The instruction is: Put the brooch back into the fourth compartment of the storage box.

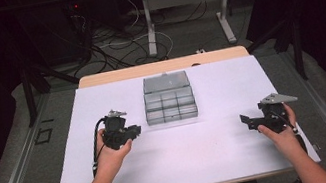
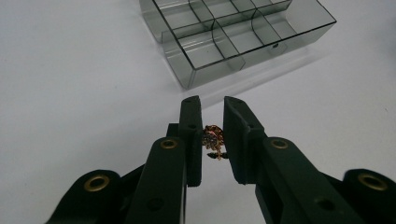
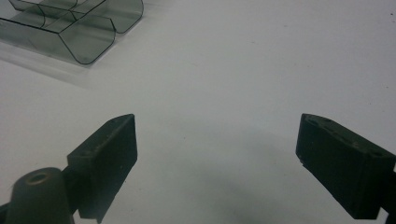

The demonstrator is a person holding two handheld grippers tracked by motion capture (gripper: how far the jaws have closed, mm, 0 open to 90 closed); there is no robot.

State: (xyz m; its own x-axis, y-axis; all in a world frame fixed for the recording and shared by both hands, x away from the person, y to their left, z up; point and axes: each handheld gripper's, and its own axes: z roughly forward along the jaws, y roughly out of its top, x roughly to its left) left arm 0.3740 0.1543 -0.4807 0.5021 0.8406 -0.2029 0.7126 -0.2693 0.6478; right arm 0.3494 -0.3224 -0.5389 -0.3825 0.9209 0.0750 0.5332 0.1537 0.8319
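A small gold and brown trinket (image 2: 214,140) is pinched between the two black jaws of my left gripper (image 2: 212,100), which is shut on it just above the white table. In the high view the left gripper (image 1: 130,130) hovers close to the front left corner of a clear smoky compartment box (image 1: 172,117). The box's near wall (image 2: 219,70) lies just ahead of the jaws, and its compartments look bare. My right gripper (image 1: 245,121) is low over the table's right side, well clear of the box. Its jaws (image 3: 217,126) stand wide open with nothing between them.
A white sheet (image 1: 187,153) covers the table. The box's open lid (image 1: 165,82) lies flat behind it. One rounded corner of the box (image 3: 88,46) sits at the upper left of the right gripper view. Table legs and cables (image 1: 107,45) lie beyond the far edge.
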